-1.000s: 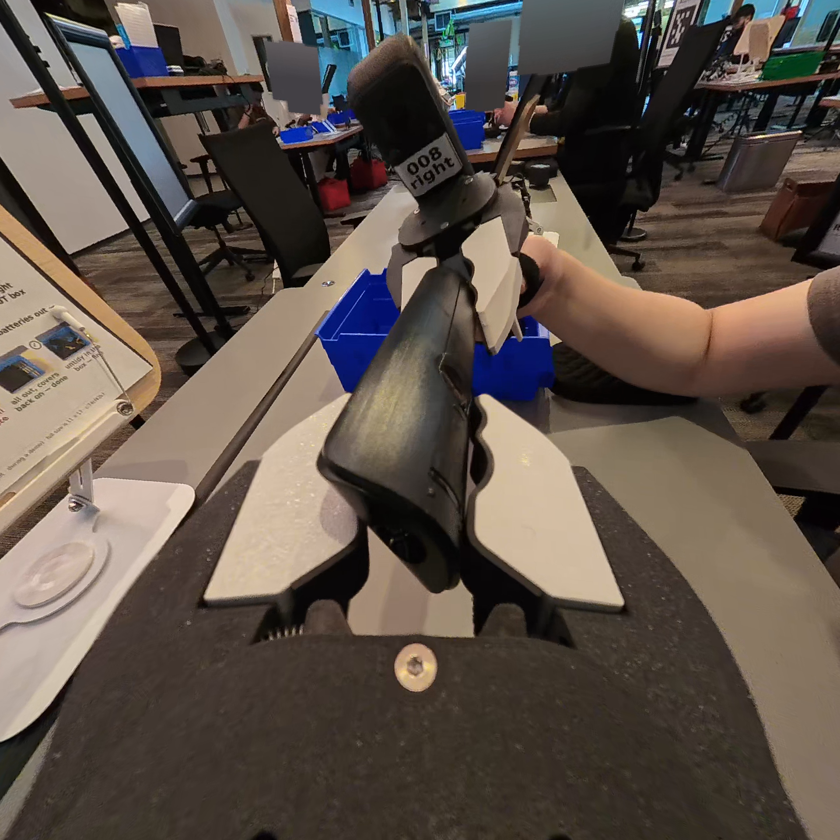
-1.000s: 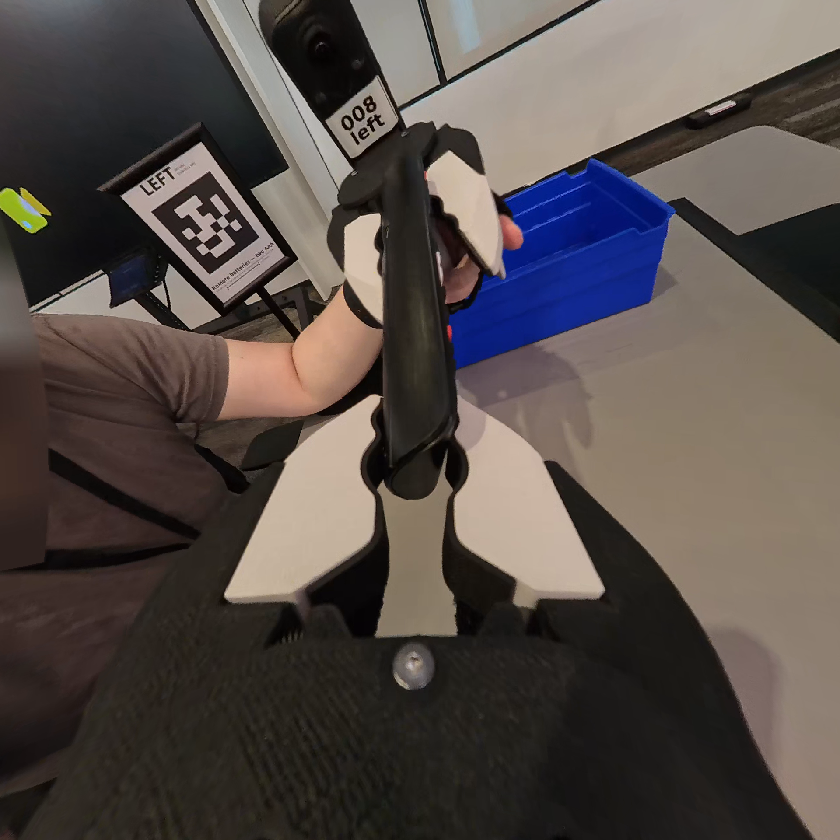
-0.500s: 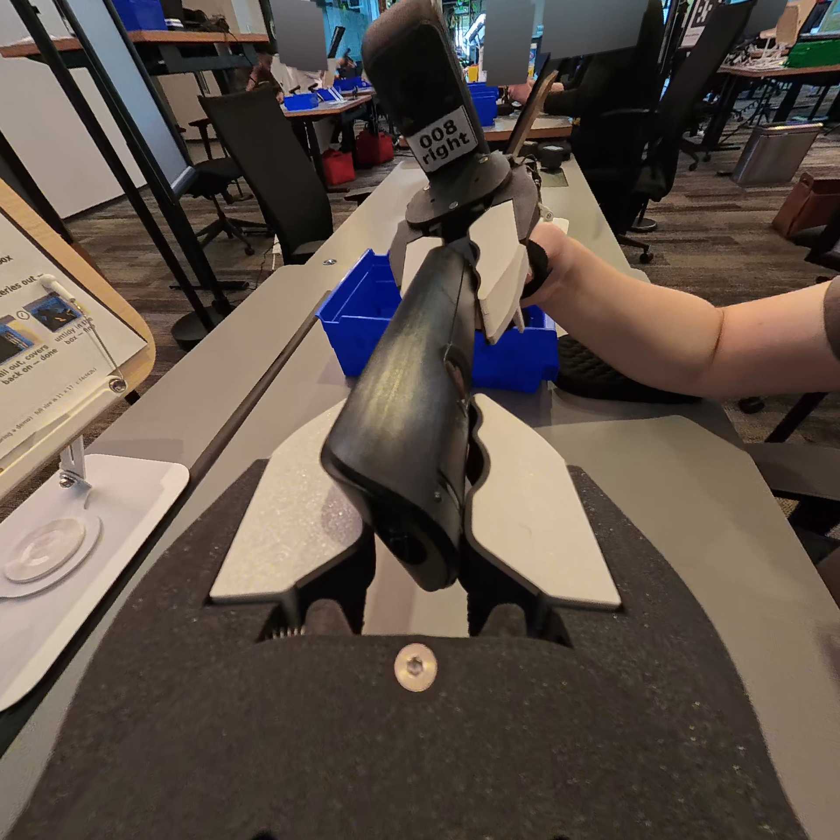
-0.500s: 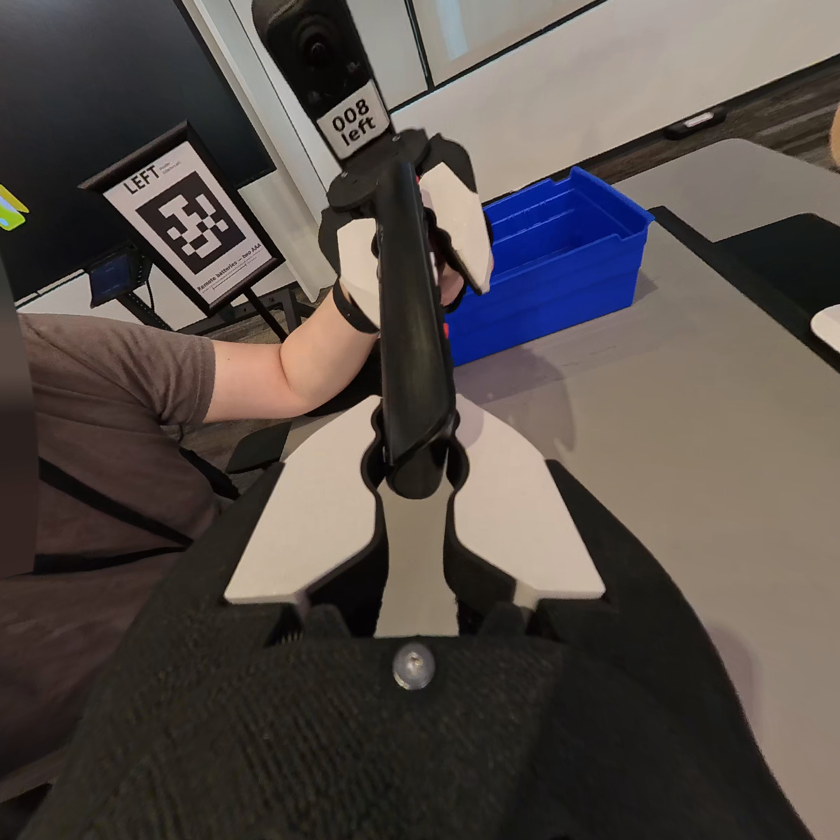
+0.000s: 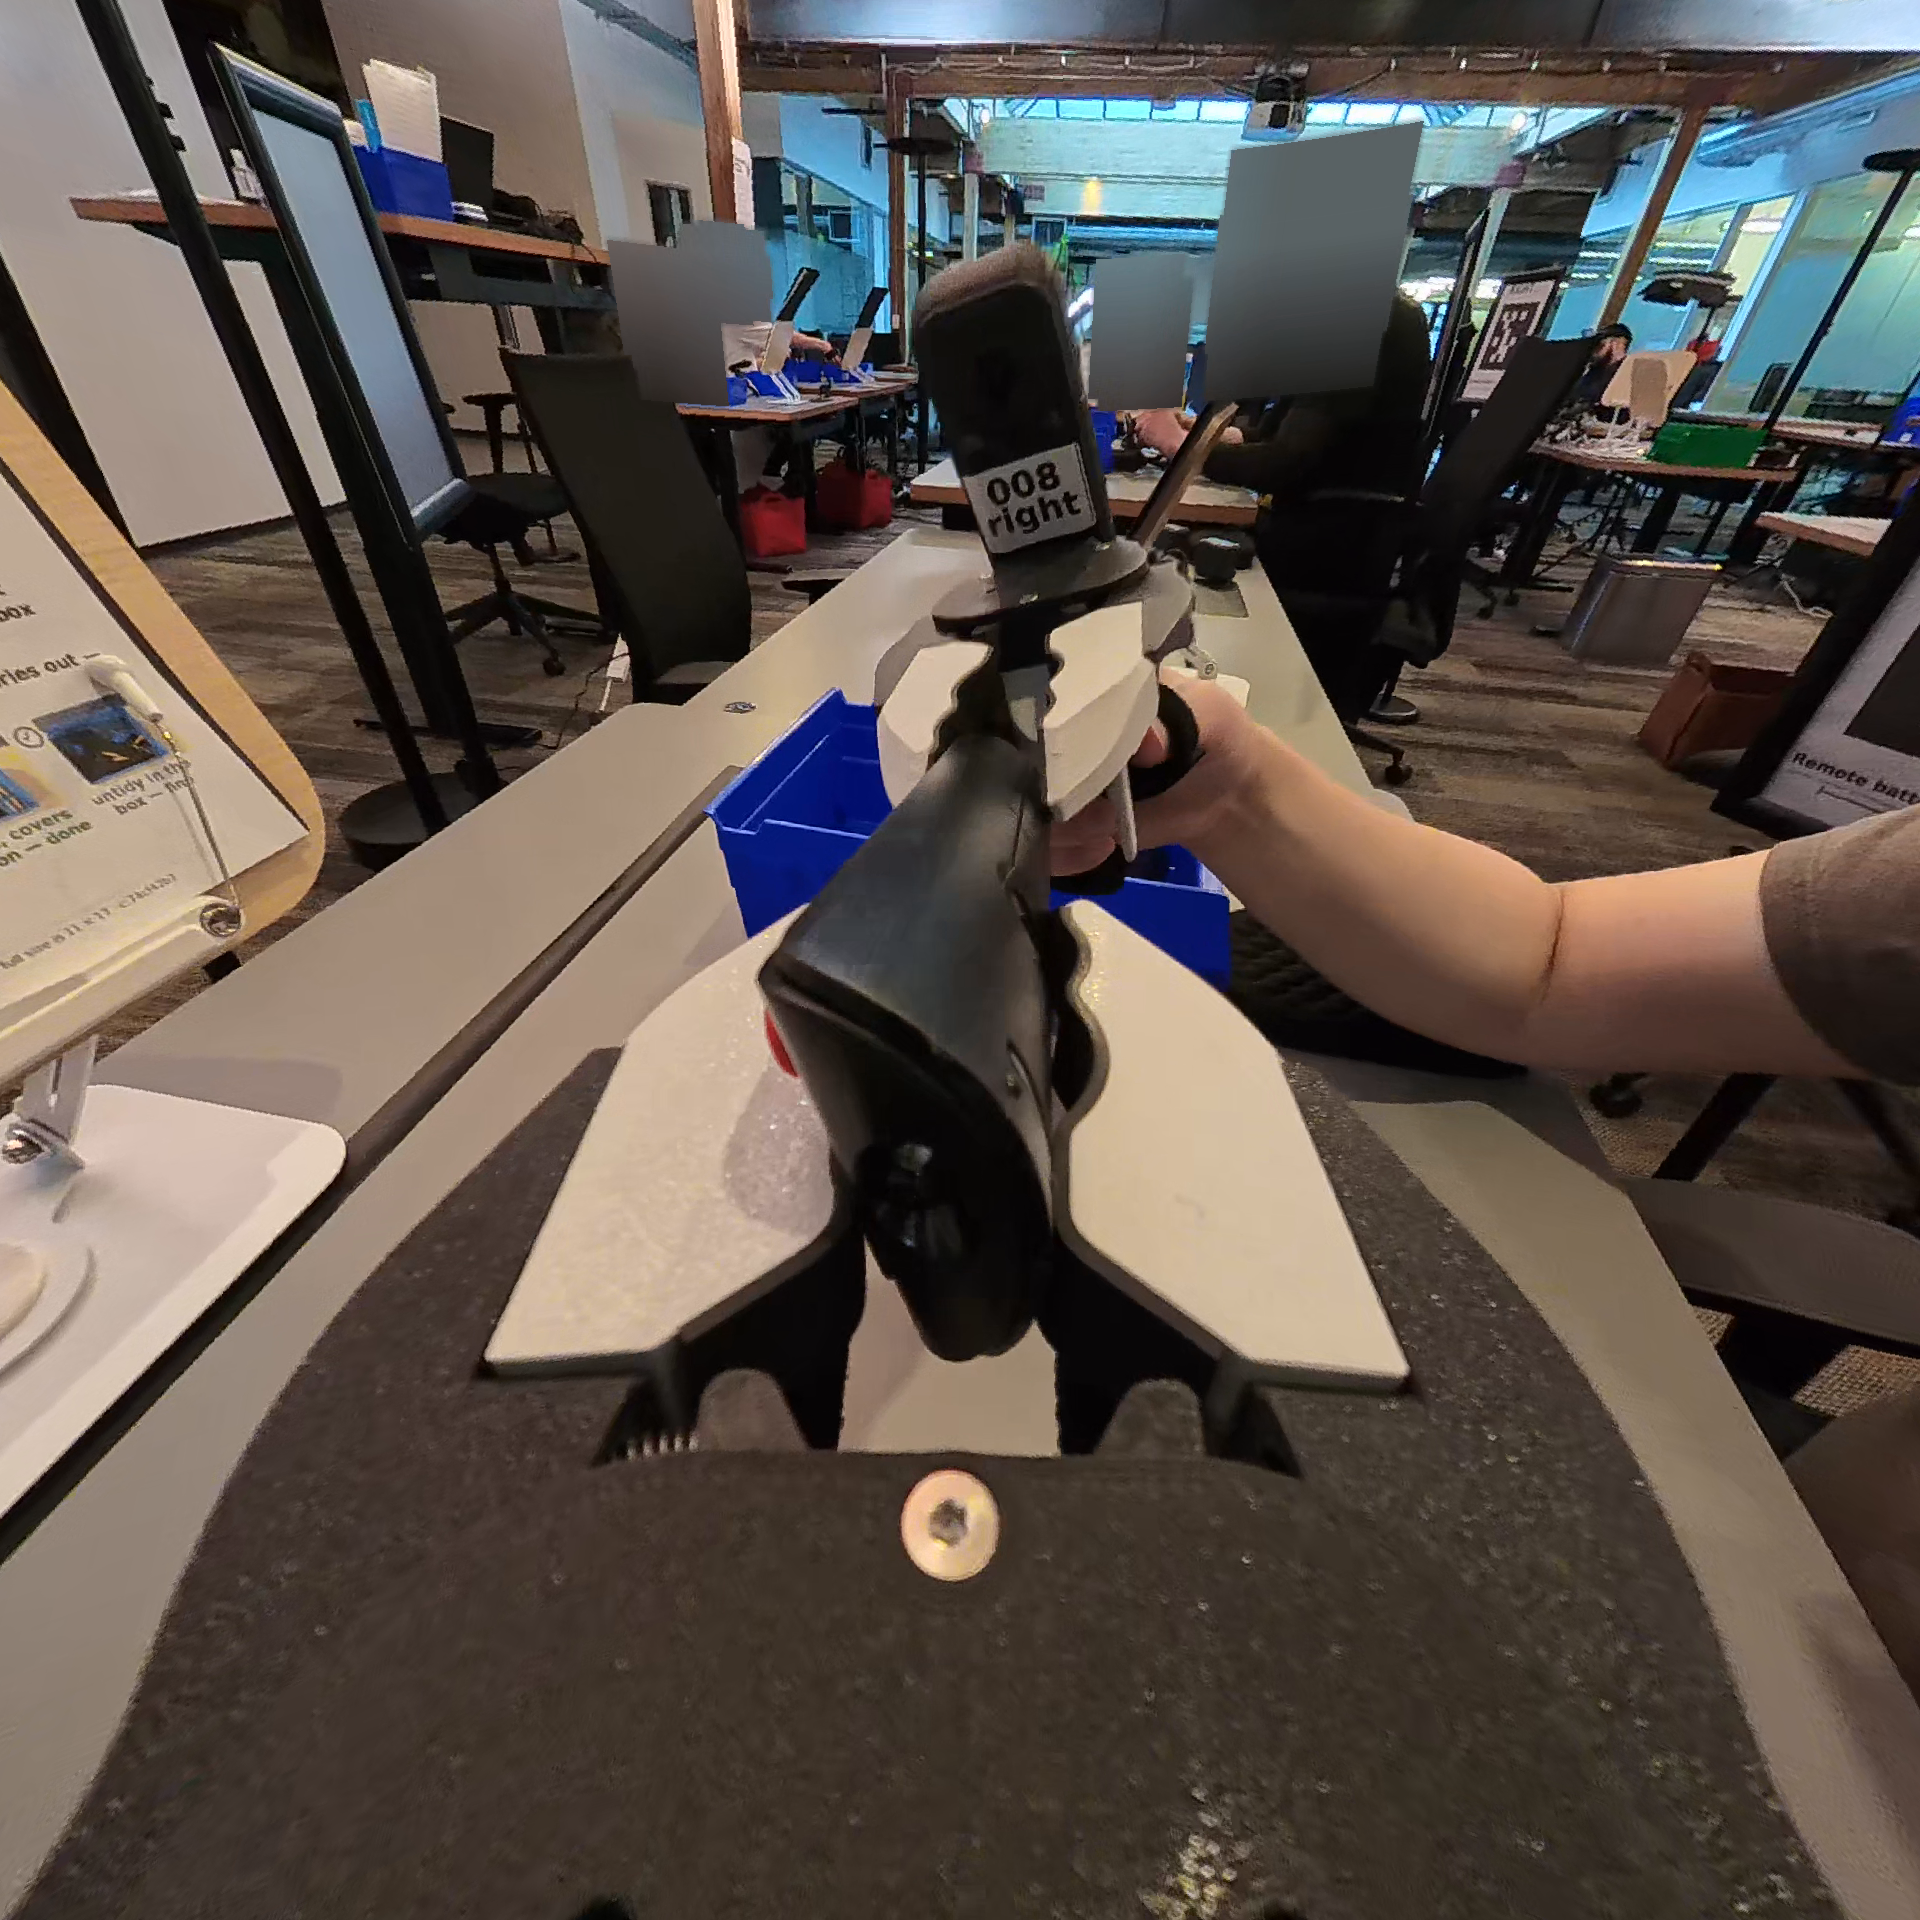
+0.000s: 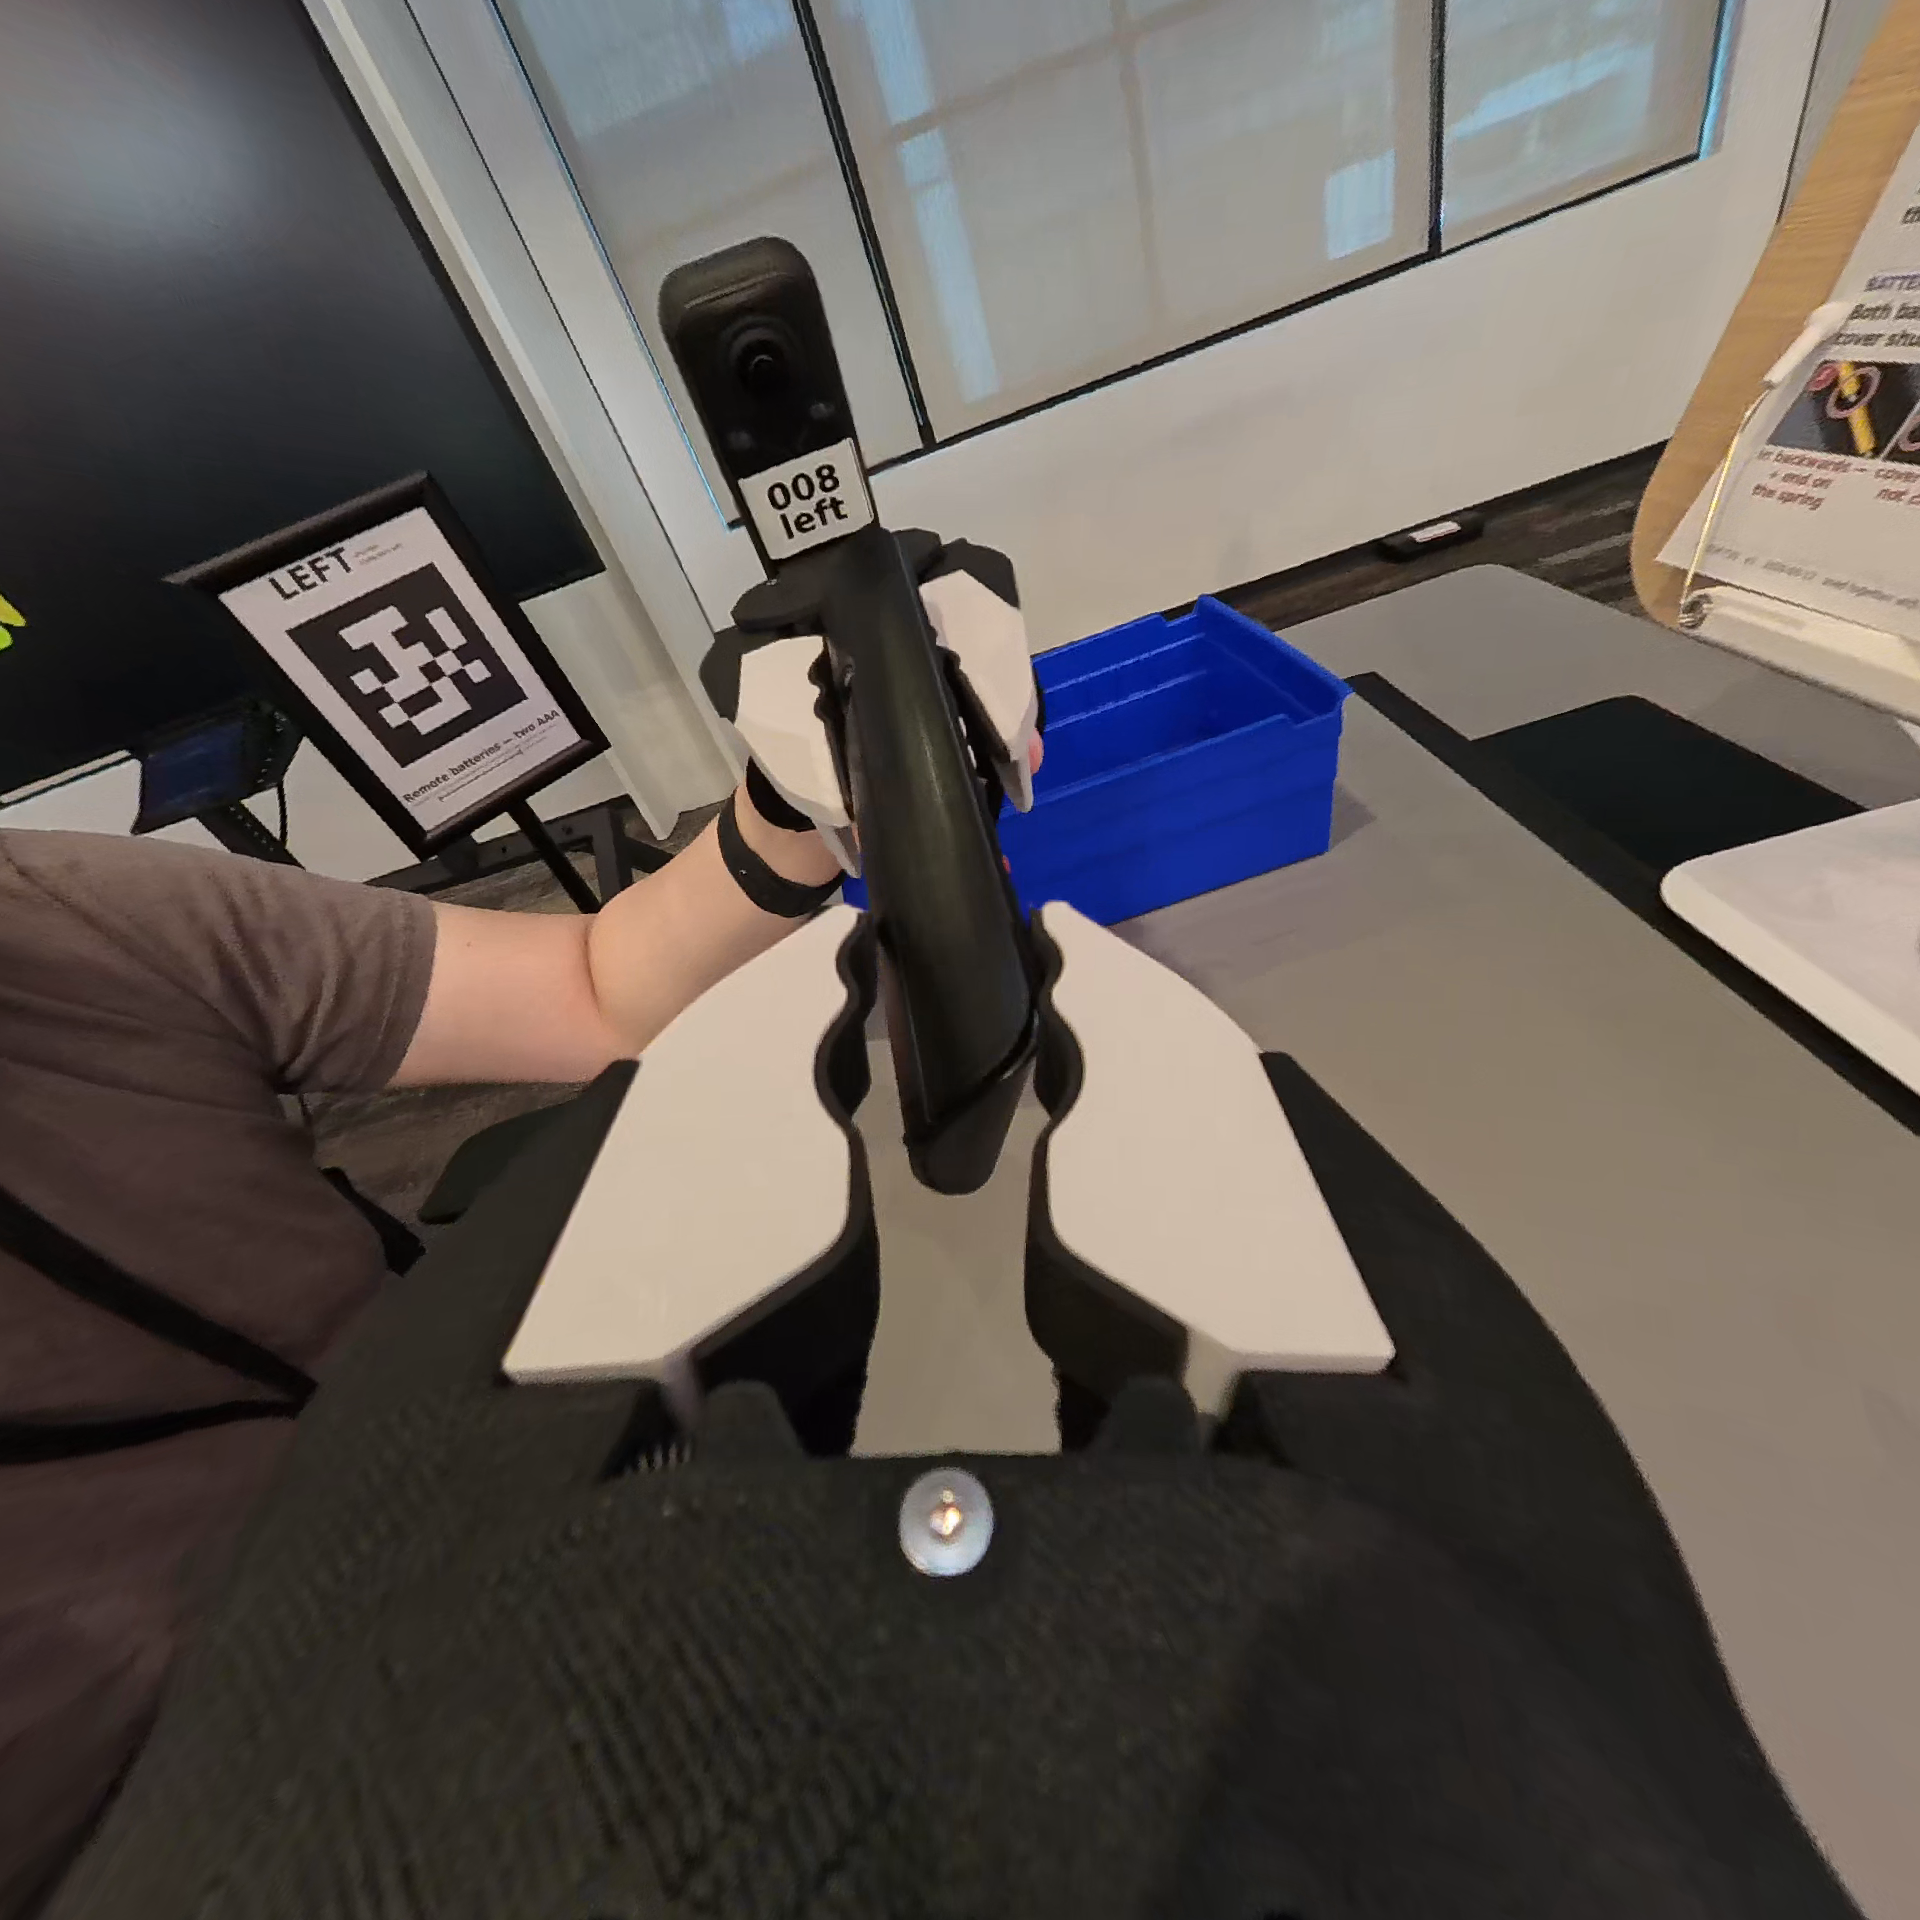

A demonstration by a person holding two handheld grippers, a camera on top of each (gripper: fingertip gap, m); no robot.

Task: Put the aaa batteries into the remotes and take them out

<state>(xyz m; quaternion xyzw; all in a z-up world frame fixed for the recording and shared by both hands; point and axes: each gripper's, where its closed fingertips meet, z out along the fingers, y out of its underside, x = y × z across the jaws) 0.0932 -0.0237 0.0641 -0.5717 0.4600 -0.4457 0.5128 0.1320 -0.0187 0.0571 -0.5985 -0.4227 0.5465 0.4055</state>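
Both claws clamp the remote [image 5: 935,1049] endwise, its length spanning between them

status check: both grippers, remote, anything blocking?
Left gripper and right gripper both shut on black remote, one at each end, held above grey table. Blue bin behind, apart. No batteries visible. Nothing blocking.

The remote [image 5: 925,1049] is held above the table [image 5: 436,935], clamped at one end between the left gripper [image 5: 951,1039] fingers and at the other by the right gripper [image 6: 951,997]. The bin [image 6: 1174,758] is set on the table behind the remote. An instruction stand [image 5: 114,810] is placed left of the bin, near the table edge.
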